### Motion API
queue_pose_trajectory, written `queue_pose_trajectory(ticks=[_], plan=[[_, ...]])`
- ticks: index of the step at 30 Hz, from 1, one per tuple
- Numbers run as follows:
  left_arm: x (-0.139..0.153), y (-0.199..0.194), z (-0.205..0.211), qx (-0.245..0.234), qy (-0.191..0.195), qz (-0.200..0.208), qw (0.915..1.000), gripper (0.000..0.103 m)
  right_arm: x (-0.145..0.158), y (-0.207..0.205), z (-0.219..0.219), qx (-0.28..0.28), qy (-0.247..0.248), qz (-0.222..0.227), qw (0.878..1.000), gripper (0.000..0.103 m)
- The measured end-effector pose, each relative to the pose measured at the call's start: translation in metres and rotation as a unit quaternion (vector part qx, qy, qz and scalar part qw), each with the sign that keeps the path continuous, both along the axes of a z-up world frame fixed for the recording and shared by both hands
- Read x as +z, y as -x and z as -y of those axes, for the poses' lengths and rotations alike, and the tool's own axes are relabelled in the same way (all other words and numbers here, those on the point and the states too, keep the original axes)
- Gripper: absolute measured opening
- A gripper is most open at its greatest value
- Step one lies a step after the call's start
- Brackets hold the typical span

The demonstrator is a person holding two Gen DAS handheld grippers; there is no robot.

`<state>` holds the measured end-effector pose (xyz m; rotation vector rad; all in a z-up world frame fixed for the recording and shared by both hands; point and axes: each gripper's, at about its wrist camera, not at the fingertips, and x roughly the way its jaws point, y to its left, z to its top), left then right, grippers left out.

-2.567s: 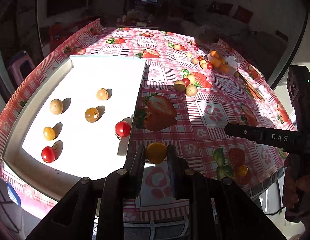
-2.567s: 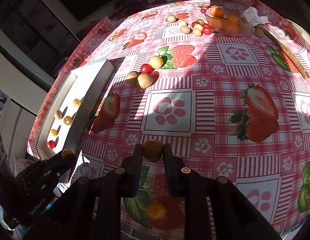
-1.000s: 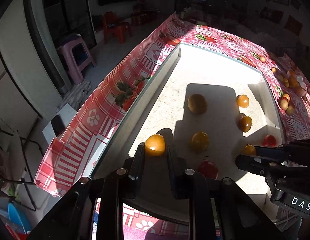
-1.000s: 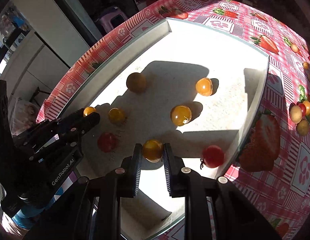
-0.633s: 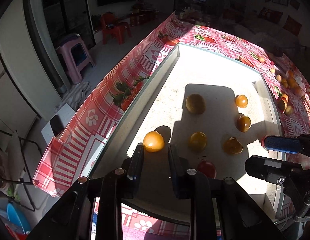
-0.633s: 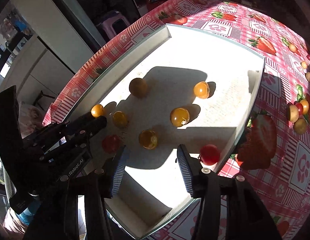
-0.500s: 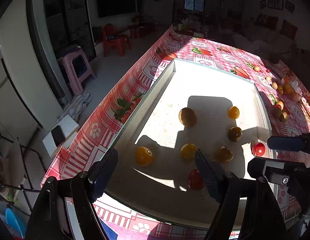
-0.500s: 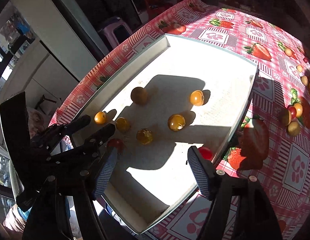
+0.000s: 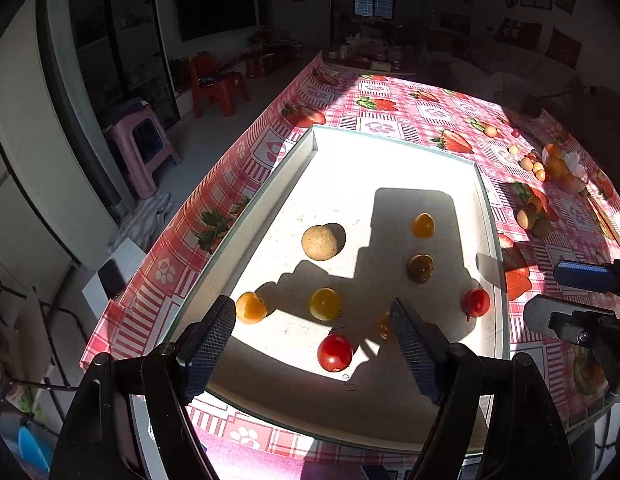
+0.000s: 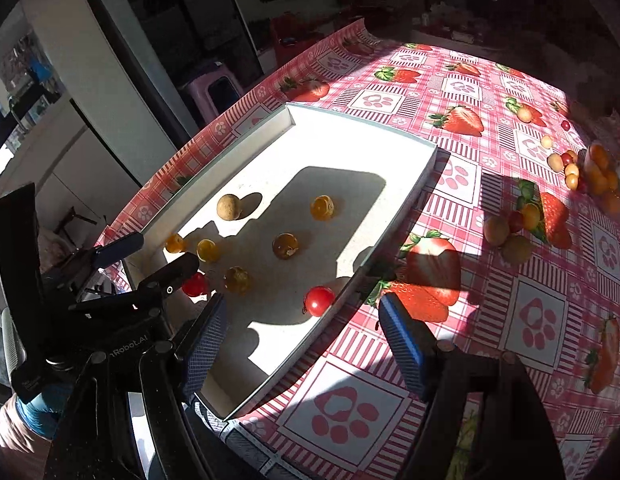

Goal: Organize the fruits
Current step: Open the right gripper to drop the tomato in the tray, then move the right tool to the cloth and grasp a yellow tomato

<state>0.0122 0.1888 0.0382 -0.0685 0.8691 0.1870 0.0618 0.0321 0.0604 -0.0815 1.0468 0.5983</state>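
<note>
Hovering over the white tray (image 9: 486, 216) near the tabletop's (image 10: 490, 92) left edge, the left gripper (image 9: 312, 338) and right gripper (image 10: 299, 338) both stand spread and empty; eight small fruits (image 9: 325, 303) lie scattered inside the tray.

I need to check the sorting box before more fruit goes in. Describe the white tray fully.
The white tray is a shallow rectangular box with low upright walls and a pale, faintly speckled floor; it looks like card or thin board. It lies flat on the strawberry-print tablecloth, near the table's edge. Sun lights part of the floor, with hard shadows across it. Eight small round fruits rest loose inside, apart from one another: two red, five yellow to amber, one matte tan. One red fruit sits close to a long wall. Neither gripper touches the tray.
</note>
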Motion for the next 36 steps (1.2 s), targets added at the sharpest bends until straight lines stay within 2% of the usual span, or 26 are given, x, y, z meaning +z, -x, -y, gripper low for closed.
queue_pose_trajectory(ticks=[10,22,27,30,32,34,35,36], plan=[[0.009,-0.015,0.056,-0.055,-0.003,0.002,0.9985,0.08,-0.003,-0.009,0.057,-0.05,0.001,0.001,0.999,0.08],[0.004,-0.052,0.14,-0.125,0.007,-0.003,0.9922,0.08,-0.025,-0.048,0.16,-0.17,0.007,-0.033,0.985,0.08],[-0.011,-0.07,0.161,-0.128,0.005,-0.02,0.9916,0.08,-0.035,-0.06,0.175,-0.187,0.006,-0.043,0.981,0.08],[-0.013,-0.077,0.172,-0.13,-0.013,-0.011,0.9914,0.08,-0.039,-0.068,0.177,-0.189,0.009,-0.04,0.981,0.08],[-0.014,-0.084,0.176,-0.133,-0.003,-0.018,0.9909,0.079,-0.042,-0.076,0.178,-0.191,0.008,-0.037,0.981,0.079],[-0.016,-0.089,0.182,-0.135,-0.002,-0.016,0.9907,0.079,-0.043,-0.083,0.177,-0.192,0.011,-0.031,0.981,0.072],[-0.018,-0.092,0.186,-0.138,-0.006,-0.016,0.9904,0.078,-0.044,-0.088,0.177,-0.192,0.013,-0.028,0.981,0.065],[-0.02,-0.095,0.189,-0.14,-0.008,-0.016,0.9899,0.074,-0.045,-0.092,0.176,-0.191,0.013,-0.028,0.981,0.061]])
